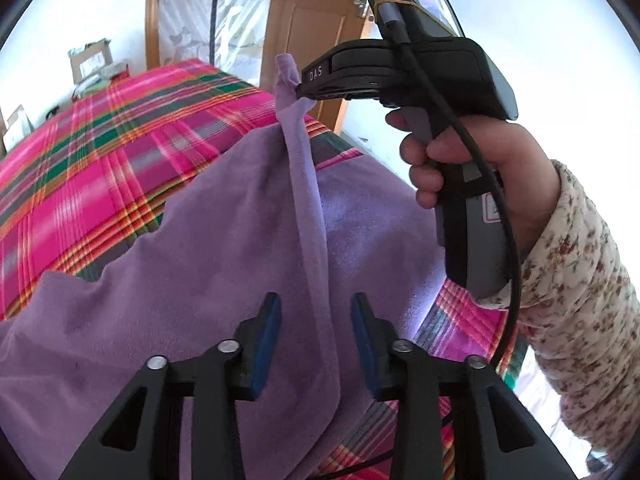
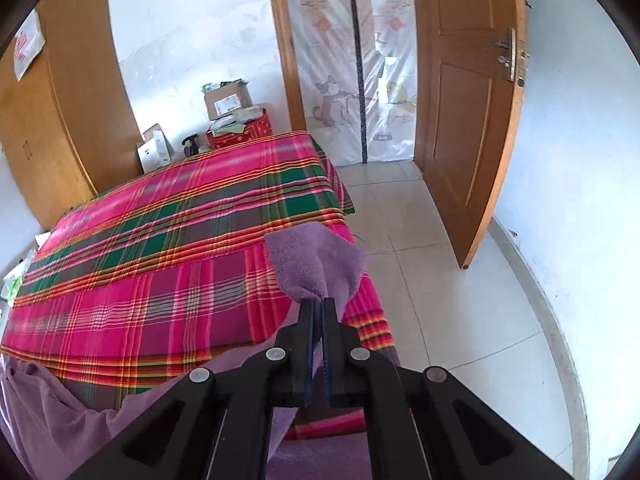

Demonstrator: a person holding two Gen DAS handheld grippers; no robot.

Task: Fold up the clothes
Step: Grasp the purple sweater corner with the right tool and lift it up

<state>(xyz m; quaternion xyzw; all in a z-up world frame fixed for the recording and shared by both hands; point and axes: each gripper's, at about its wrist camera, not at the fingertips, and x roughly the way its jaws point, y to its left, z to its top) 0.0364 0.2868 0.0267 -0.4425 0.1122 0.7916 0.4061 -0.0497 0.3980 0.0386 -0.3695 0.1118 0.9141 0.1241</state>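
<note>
A purple garment (image 1: 224,216) lies spread over the bed's plaid cover. My left gripper (image 1: 316,300) is open just above it, and a raised fold of the cloth runs up between its blue pads without being pinched. In the left wrist view my right gripper (image 1: 298,87), held by a hand in a flowered sleeve, is shut on the purple garment's corner and lifts it above the bed. Seen from the right wrist, that right gripper (image 2: 319,301) has its fingers pressed together, with the purple garment (image 2: 316,264) bunching out past the tips.
The bed with its pink and green plaid cover (image 2: 160,248) fills the left. Cardboard boxes (image 2: 228,100) and a red tin stand beyond its far end. A wardrobe (image 2: 60,120) stands left, an open wooden door (image 2: 464,120) right, with tiled floor (image 2: 440,320) between.
</note>
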